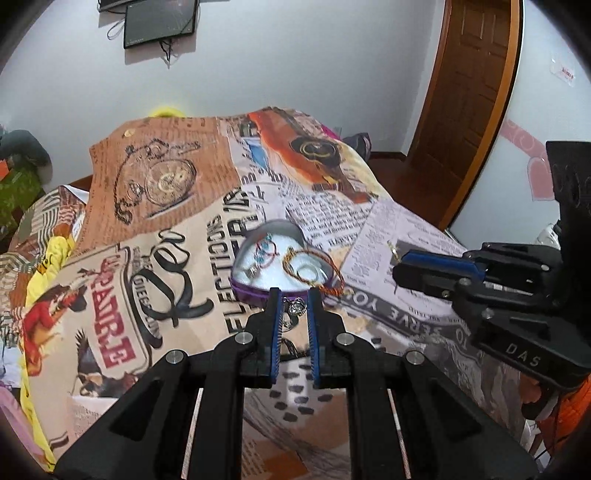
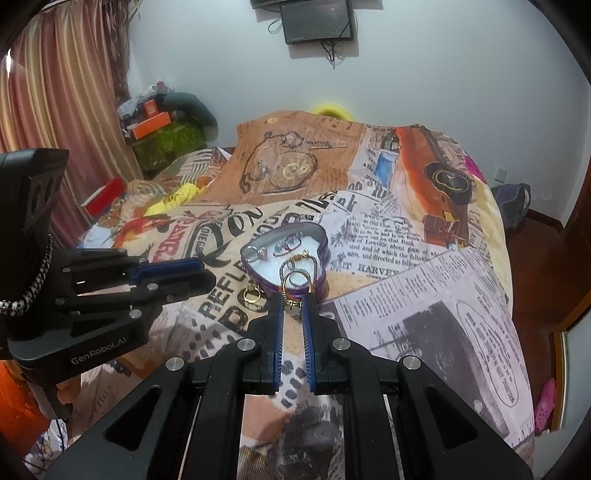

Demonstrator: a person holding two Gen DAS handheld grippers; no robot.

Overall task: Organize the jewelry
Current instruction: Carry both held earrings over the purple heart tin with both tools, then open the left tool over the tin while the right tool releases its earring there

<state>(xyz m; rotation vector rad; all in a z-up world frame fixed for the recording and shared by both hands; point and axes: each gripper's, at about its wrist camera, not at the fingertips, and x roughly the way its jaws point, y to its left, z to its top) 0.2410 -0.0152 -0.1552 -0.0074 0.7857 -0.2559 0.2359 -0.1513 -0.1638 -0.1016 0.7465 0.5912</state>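
Note:
A purple heart-shaped tin (image 1: 255,293) (image 2: 320,236) with a white lining sits on the printed bedspread. Inside lie a red-and-blue bracelet (image 1: 267,249) (image 2: 287,244), an orange woven bracelet (image 1: 312,271) and a silver piece (image 2: 258,254). My left gripper (image 1: 293,297) is shut on a silver ring (image 1: 296,306) just in front of the tin. My right gripper (image 2: 293,299) is shut on a gold earring (image 2: 291,295) at the tin's near tip. A second gold earring (image 2: 253,294) lies on the bedspread left of the tin.
The bedspread (image 1: 177,266) (image 2: 424,302) covers a bed with newspaper and pocket-watch prints. A wooden door (image 1: 469,92) stands at the right. Curtains (image 2: 62,110) and a cluttered corner (image 2: 162,125) are at the left. A dark screen (image 2: 317,20) hangs on the wall.

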